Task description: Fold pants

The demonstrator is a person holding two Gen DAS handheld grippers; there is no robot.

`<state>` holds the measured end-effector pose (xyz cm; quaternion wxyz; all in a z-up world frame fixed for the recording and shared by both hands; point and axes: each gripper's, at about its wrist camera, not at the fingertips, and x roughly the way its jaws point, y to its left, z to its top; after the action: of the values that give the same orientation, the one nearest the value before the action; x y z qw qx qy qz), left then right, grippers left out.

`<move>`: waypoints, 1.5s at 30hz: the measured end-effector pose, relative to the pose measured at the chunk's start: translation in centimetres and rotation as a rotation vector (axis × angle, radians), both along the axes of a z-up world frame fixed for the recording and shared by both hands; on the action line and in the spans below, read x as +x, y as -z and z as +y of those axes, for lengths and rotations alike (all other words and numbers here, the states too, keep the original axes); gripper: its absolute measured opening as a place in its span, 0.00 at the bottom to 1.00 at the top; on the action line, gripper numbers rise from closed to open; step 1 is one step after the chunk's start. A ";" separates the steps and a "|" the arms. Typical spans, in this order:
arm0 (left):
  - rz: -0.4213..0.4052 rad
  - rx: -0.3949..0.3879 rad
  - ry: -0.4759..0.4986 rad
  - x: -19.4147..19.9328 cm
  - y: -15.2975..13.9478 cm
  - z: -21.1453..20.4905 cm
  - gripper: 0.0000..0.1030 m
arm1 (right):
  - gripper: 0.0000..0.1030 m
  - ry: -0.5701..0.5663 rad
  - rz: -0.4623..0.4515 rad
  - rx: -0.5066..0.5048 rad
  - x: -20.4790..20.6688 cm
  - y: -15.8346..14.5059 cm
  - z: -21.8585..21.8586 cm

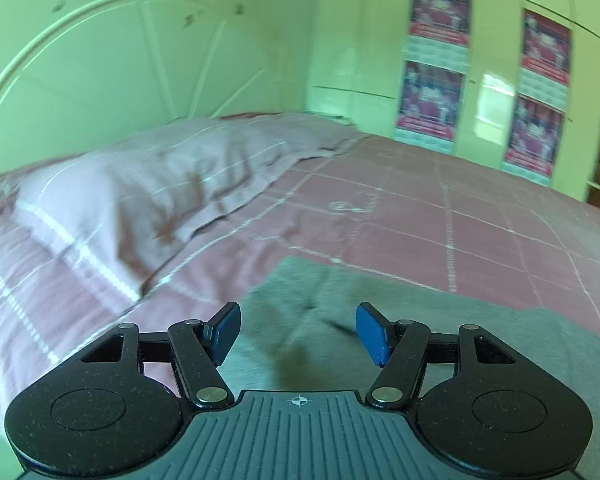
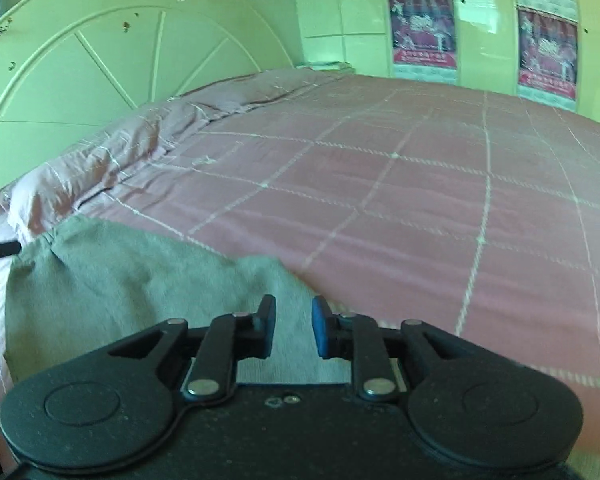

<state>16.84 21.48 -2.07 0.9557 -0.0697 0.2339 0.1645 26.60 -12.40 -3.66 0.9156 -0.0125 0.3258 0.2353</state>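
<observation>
Hovering over grey pants spread flat on the pink bedspread, probably laid out for an easy fold. Left gripper spread wide, nothing between the pads, cloth from 12 to 3 o'clock. Right gripper parted only narrowly, empty too, cloth toward 9 o'clock. Pillow off around 10.

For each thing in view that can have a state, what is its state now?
left gripper: jaws open, nothing between them.
right gripper: jaws slightly open, nothing gripped.
grey pants: lying on the bed, partly crumpled.
pink bedsheet: spread flat.
pillow: lying at the headboard, wrinkled.
</observation>
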 end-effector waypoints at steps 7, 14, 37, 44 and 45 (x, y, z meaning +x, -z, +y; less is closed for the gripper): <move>0.126 -0.032 0.126 2.9 3.5 -2.3 0.70 | 0.08 0.037 0.041 -0.124 -0.8 3.0 -0.3; 0.153 0.003 0.175 2.6 4.1 -2.9 0.75 | 0.05 0.347 0.061 -0.134 -2.5 2.6 -13.7; 0.243 0.058 0.247 3.3 4.7 -8.9 1.00 | 0.00 0.816 0.069 0.132 -14.3 3.1 -32.1; 0.246 0.063 0.246 3.7 4.8 -8.8 1.00 | 0.36 0.869 -0.025 0.084 -14.1 1.8 -34.6; 0.245 0.061 0.247 3.7 4.8 -8.8 1.00 | 0.37 0.905 0.019 0.042 -13.2 2.3 -35.1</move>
<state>20.49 12.72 -6.84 0.9346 0.0090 0.3505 0.0603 13.38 -47.50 -5.94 0.9233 0.1521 0.3020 -0.1822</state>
